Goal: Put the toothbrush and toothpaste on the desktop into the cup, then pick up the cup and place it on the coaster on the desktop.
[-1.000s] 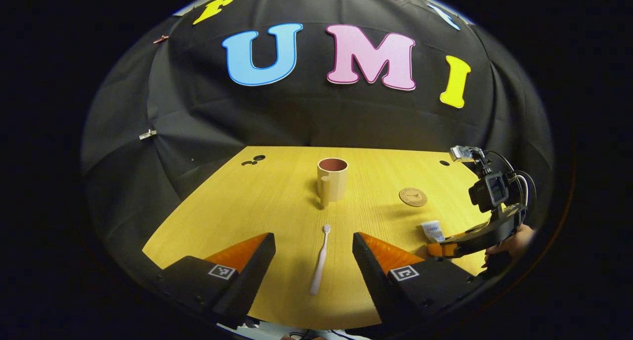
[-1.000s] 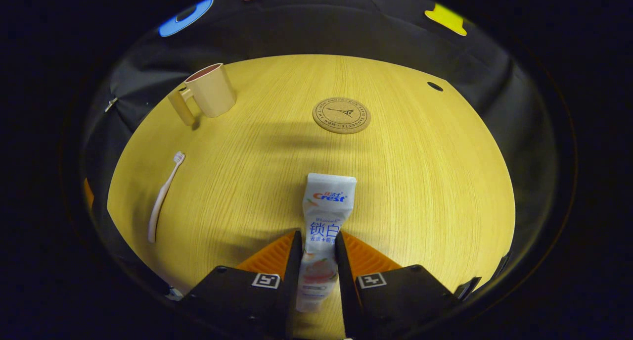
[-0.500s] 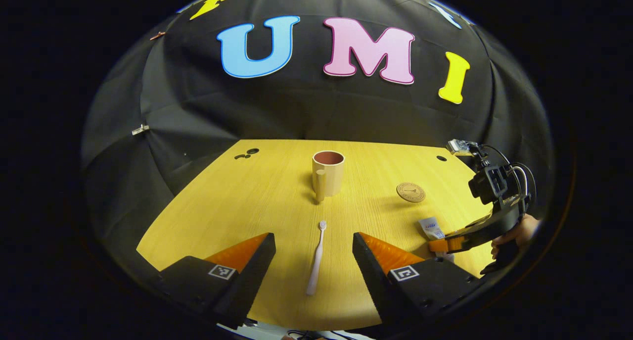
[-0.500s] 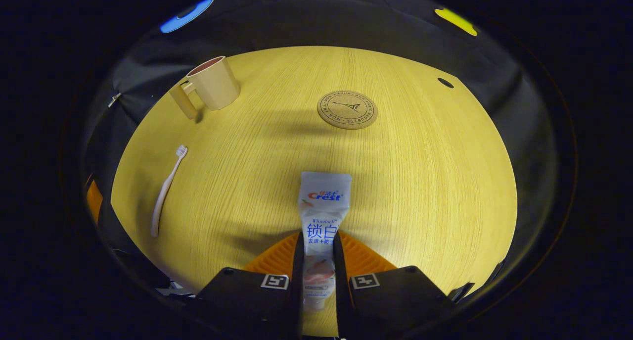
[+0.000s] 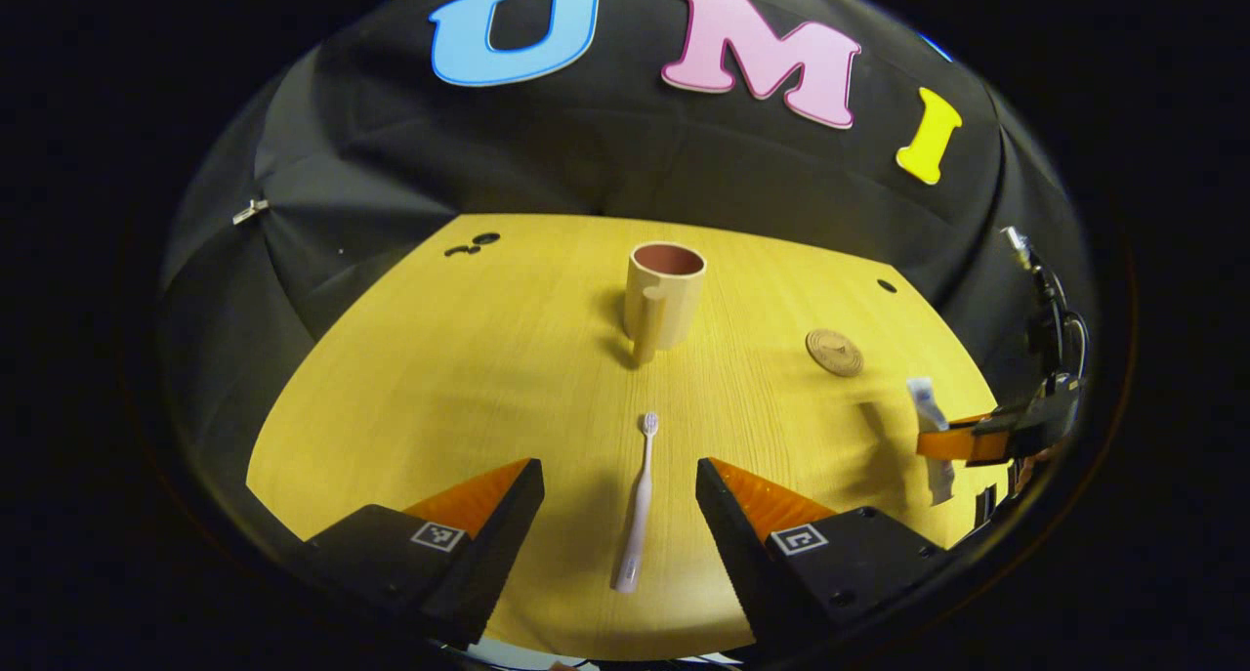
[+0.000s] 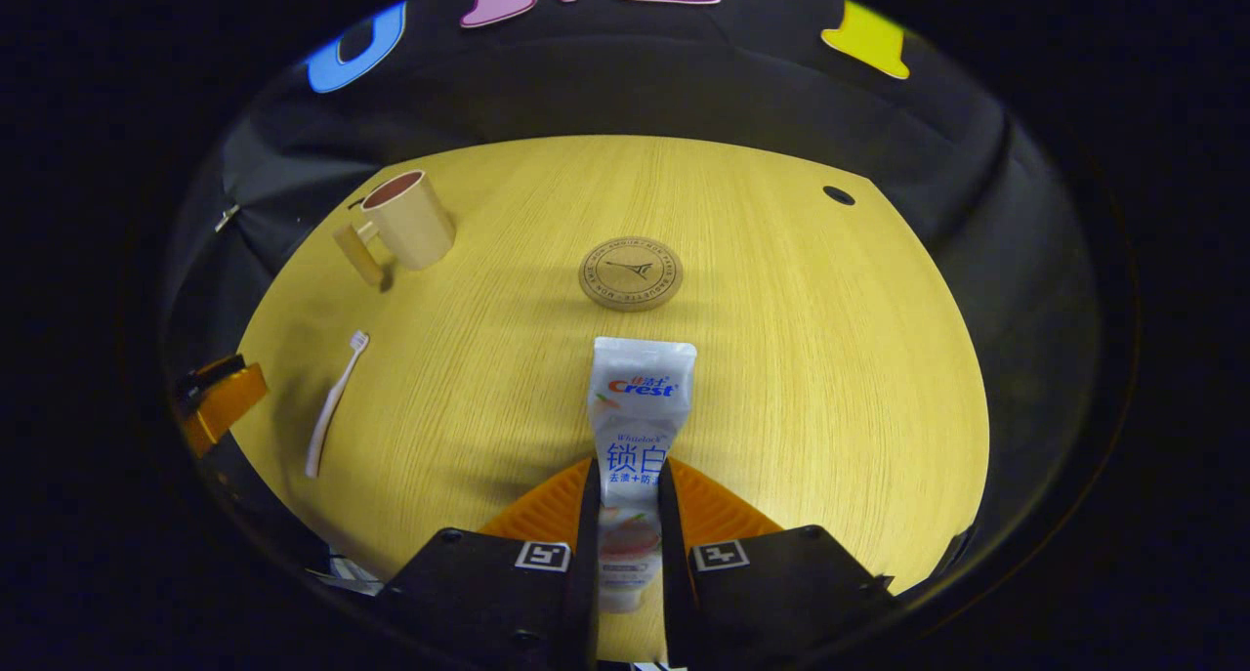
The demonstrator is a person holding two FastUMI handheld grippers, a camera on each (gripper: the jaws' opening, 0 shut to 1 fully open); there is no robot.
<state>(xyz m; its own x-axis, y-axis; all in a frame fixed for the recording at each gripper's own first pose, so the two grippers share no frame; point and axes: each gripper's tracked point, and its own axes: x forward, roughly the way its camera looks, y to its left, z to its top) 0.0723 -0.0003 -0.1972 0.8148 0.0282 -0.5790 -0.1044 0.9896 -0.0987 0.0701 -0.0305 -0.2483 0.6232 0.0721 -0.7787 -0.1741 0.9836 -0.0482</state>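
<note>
The right claw (image 6: 625, 544) holds the toothpaste (image 6: 640, 407), its long axis along the fingers, lifted over the near edge of the tabletop (image 6: 830, 358). The cup (image 6: 408, 220) stands toward the far left corner. The left claw (image 5: 620, 515) is wide around the lying toothbrush (image 5: 637, 505).

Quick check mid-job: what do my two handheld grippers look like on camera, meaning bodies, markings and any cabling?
The left gripper has blocky black housings, each carrying a square black-and-white coded tag, with wedge-shaped, ribbed fingers. The right gripper is built the same, tags included. Seen from the left gripper view, it trails looped black cables above its body.
</note>
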